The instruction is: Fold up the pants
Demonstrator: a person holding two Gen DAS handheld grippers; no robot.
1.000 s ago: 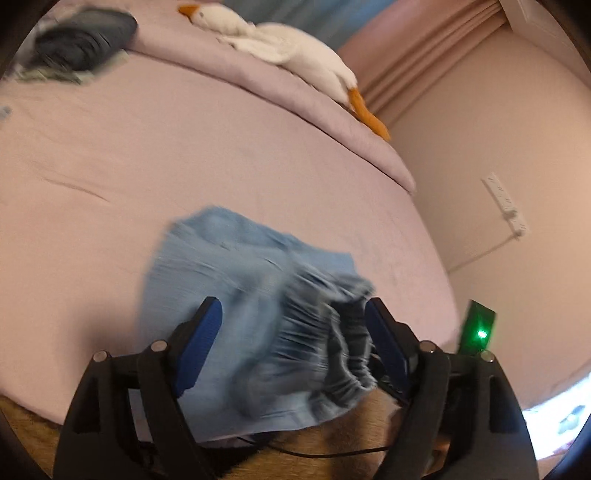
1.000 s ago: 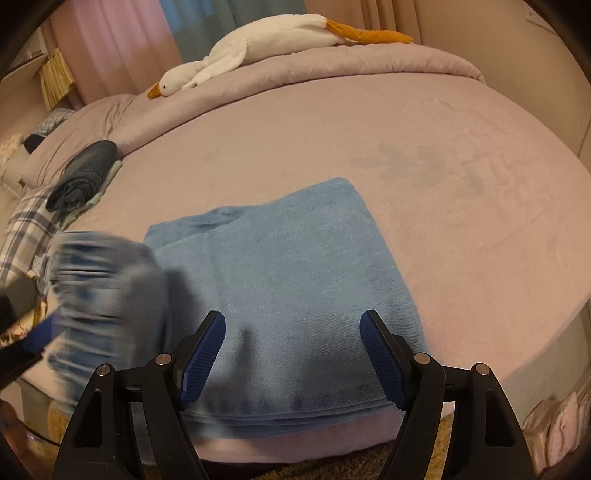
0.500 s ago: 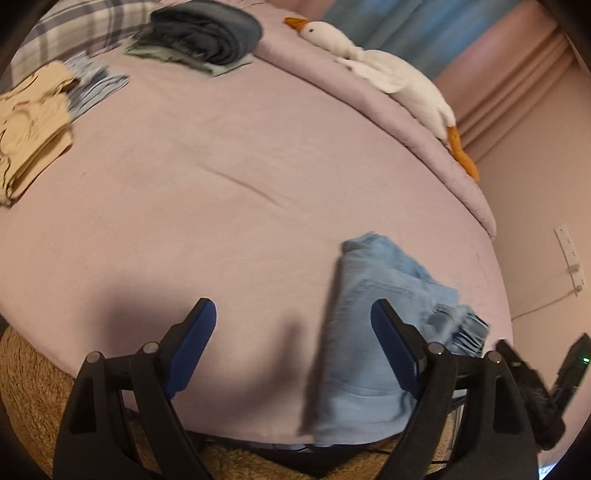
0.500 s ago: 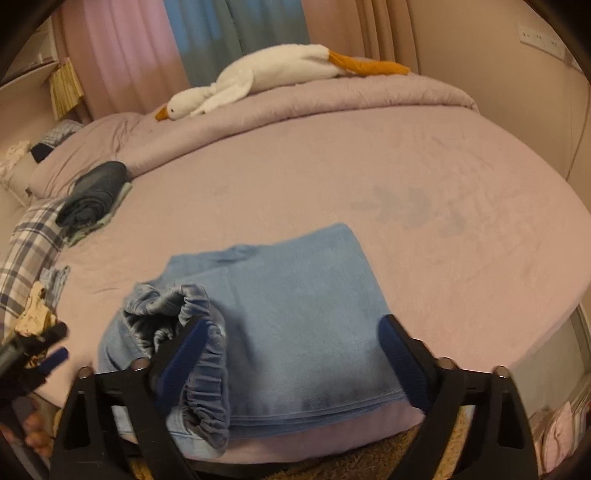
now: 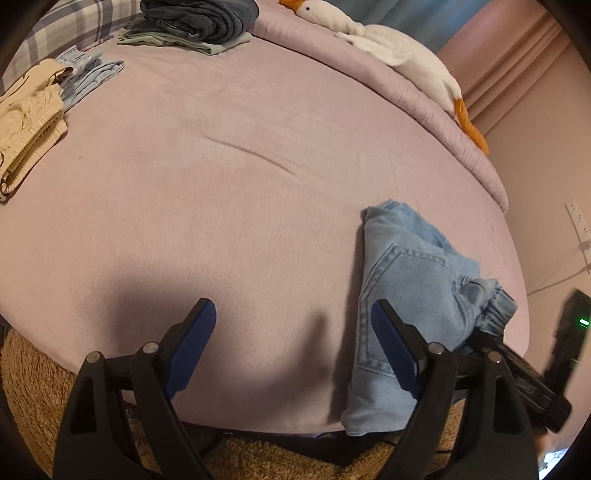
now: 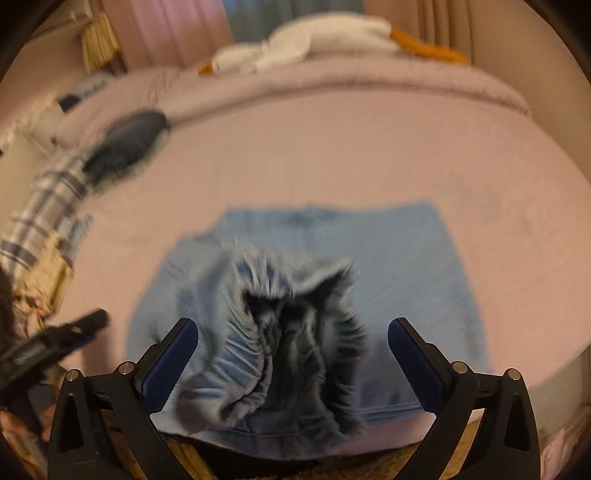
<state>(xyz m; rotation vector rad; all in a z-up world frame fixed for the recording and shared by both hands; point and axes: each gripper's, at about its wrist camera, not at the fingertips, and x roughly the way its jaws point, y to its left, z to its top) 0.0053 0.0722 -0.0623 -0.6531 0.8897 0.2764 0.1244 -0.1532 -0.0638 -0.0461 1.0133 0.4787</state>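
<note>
Light blue denim pants [image 5: 406, 266] lie folded near the front edge of the pink bed [image 5: 258, 184]. Their elastic waistband [image 5: 487, 302] is bunched at the right end. My left gripper [image 5: 293, 314] is open over bare sheet just left of the pants, and its right finger [image 5: 391, 339] overlaps their edge. In the right wrist view the pants [image 6: 388, 258] fill the middle, blurred. My right gripper [image 6: 293, 328] straddles the gathered waistband [image 6: 280, 332]. Its jaws are opening, and the pads stand clear of the cloth on both sides.
A white plush goose [image 5: 399, 55] lies along the far edge of the bed. At the far left are a dark folded stack [image 5: 199, 22], beige shorts [image 5: 26, 125] and plaid cloth [image 5: 74, 22]. A brown shaggy rug [image 5: 29, 369] lies below the bed's front edge. A wall socket [image 5: 578, 221] is on the right.
My left gripper let go of the waistband and swung left onto bare sheet. My right gripper moved left over the dropped waistband, and its jaws spread wider.
</note>
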